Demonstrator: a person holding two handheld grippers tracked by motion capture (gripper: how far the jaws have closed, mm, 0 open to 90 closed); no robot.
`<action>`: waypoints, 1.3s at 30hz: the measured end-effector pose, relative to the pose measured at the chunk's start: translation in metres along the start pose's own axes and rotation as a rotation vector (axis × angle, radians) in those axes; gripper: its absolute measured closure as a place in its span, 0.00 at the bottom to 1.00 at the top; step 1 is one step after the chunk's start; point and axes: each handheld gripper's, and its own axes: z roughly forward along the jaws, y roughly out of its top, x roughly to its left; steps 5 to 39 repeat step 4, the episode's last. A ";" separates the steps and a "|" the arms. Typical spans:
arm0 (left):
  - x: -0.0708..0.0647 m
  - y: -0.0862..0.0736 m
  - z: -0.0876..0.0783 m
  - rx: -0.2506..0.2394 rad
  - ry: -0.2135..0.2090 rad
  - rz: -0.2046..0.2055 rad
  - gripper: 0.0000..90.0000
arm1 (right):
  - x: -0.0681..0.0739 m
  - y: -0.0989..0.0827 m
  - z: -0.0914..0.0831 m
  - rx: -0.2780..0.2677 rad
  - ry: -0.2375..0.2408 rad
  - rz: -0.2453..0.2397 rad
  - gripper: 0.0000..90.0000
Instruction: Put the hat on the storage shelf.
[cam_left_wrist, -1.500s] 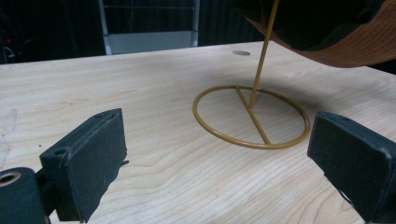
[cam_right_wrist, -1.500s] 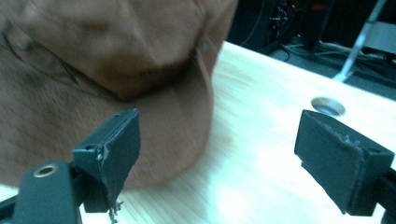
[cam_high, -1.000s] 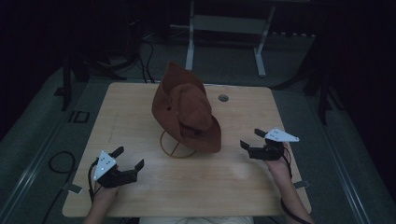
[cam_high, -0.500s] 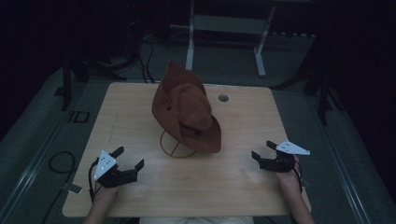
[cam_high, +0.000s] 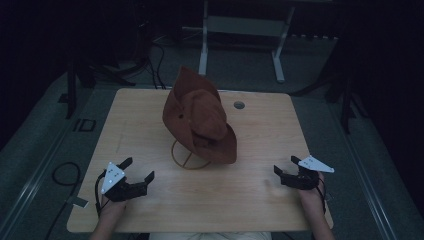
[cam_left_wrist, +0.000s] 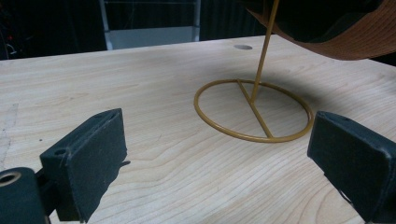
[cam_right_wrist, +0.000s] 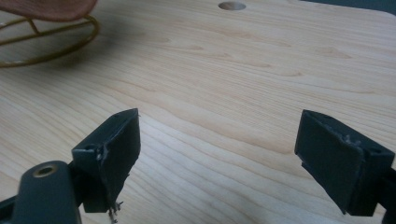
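A floppy brown felt hat (cam_high: 201, 120) sits on a thin yellow wire stand (cam_high: 189, 155) in the middle of the light wooden table (cam_high: 260, 195). The left gripper (cam_high: 137, 170) and right gripper (cam_high: 286, 165) rest near the front corners, both with jaws wide apart and holding nothing.

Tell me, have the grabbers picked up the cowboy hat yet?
Not yet. The brown hat sits on its gold wire stand. The left gripper and right gripper are both open and empty near the table's front edge. All of the hat work is left.
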 end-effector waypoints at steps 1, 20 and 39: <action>0.000 0.000 0.000 0.001 0.002 0.000 0.06 | 0.000 0.000 0.000 -0.002 0.001 -0.002 0.16; -0.001 0.000 -0.001 0.002 0.002 0.003 0.06 | 0.000 -0.001 0.001 0.004 0.001 -0.009 0.16; -0.001 0.000 -0.001 0.002 0.002 0.003 0.06 | 0.000 -0.001 0.001 0.004 0.001 -0.009 0.16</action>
